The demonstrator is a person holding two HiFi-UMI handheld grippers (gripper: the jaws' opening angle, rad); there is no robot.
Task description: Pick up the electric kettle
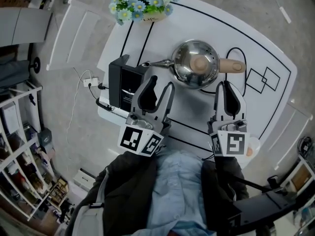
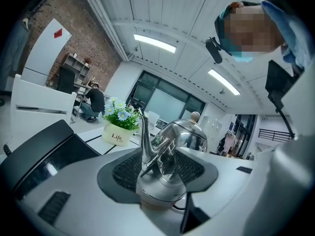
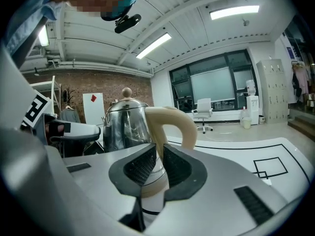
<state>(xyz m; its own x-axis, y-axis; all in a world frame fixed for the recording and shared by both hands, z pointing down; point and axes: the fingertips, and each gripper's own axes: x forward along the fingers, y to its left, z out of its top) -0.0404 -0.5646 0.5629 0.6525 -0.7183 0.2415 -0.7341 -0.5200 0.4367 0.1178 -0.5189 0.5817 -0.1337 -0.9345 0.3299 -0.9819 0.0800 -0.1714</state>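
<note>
The steel electric kettle [image 1: 194, 63] stands on the white table [image 1: 206, 21], its cream handle [image 1: 232, 66] pointing right and its thin spout [image 1: 155, 63] pointing left. My left gripper [image 1: 161, 86] is open just short of the kettle's spout side; in the left gripper view the kettle [image 2: 172, 149] shows beyond the spread pads, untouched. My right gripper [image 1: 225, 85] is shut, its tips just short of the handle. In the right gripper view the handle [image 3: 170, 122] curves up behind the closed pads of the gripper [image 3: 158, 163].
A black box [image 1: 123, 85] stands at the table's left edge beside my left gripper. A pot of blue and white flowers [image 1: 142, 4] sits at the far edge. A power strip [image 1: 91, 81] and cable lie on the floor left. A white chair [image 1: 74, 33] stands far left.
</note>
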